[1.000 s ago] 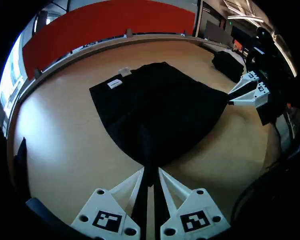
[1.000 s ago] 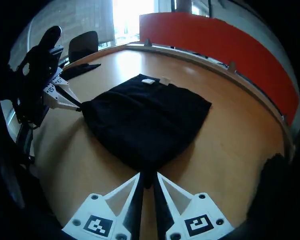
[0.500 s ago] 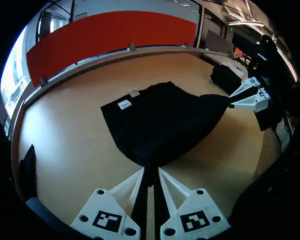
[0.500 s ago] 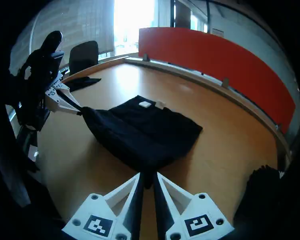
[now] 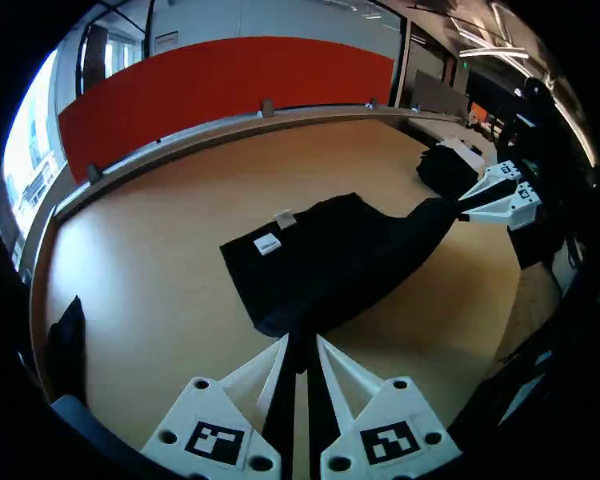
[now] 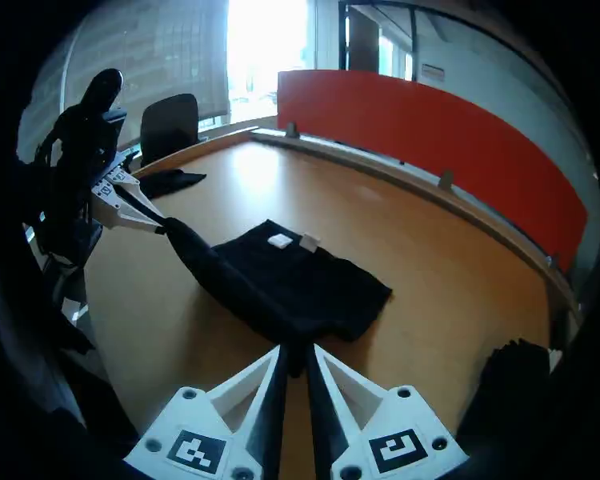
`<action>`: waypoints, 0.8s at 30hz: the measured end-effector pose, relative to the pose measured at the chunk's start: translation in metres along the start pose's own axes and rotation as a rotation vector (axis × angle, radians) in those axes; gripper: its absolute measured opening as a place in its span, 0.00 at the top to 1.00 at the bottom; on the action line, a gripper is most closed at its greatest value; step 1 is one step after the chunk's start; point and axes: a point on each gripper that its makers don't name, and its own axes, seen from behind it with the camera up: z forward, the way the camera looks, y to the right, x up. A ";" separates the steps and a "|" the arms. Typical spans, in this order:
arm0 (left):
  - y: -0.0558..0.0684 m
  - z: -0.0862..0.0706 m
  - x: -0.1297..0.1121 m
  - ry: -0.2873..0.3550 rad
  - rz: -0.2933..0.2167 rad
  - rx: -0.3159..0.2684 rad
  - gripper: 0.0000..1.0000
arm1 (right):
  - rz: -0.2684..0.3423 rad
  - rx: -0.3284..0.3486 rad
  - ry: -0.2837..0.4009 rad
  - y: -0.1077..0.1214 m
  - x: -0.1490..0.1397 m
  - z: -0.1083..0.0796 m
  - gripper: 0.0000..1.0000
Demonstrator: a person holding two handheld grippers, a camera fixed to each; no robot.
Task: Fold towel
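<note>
— Nearest in, what is the left gripper point(image 5: 300, 356) doing?

— In the left gripper view, its two fingers are pressed together on a corner of the black towel point(image 5: 332, 260), which is pinched right at the tips.

— And the right gripper point(image 6: 298, 358)?

— Much the same in the right gripper view. Its fingers are clamped on another corner of the cloth, which rises from the table to meet the tips.

— Where does the towel lie?

— Mostly on the wooden table point(image 5: 140, 264). Its near edge is lifted and stretched as a taut band between the two grippers. The far part lies flat, with two small white tags point(image 5: 266, 244) close together by its far edge.

— What sits beyond it?

— In the left gripper view, a black bundle point(image 5: 444, 168) rests on the table just behind the right gripper. In the right gripper view, a dark cloth point(image 6: 168, 181) lies near the table's edge, past the left gripper, close to a black chair point(image 6: 168, 120).

— And farthest off?

— A red partition point(image 6: 460, 152) runs along the table's far side, with a bright window point(image 6: 260, 40) behind it.
</note>
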 end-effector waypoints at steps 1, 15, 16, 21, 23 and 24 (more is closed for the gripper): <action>0.000 -0.001 0.001 0.000 0.000 -0.001 0.92 | 0.003 -0.002 0.001 0.000 0.001 -0.001 0.85; 0.008 -0.020 0.019 0.003 0.008 -0.012 0.92 | 0.001 -0.012 0.010 0.003 0.012 -0.021 0.85; 0.009 -0.021 0.020 0.004 0.006 -0.014 0.92 | -0.001 -0.013 0.010 0.003 0.013 -0.022 0.85; 0.010 -0.025 0.024 0.003 0.002 -0.018 0.92 | -0.009 -0.012 0.014 0.004 0.018 -0.029 0.85; 0.010 -0.027 0.025 0.004 0.005 -0.019 0.92 | -0.009 -0.011 0.017 0.004 0.020 -0.031 0.85; 0.011 -0.028 0.026 0.004 0.007 -0.019 0.92 | -0.009 -0.011 0.017 0.004 0.021 -0.032 0.85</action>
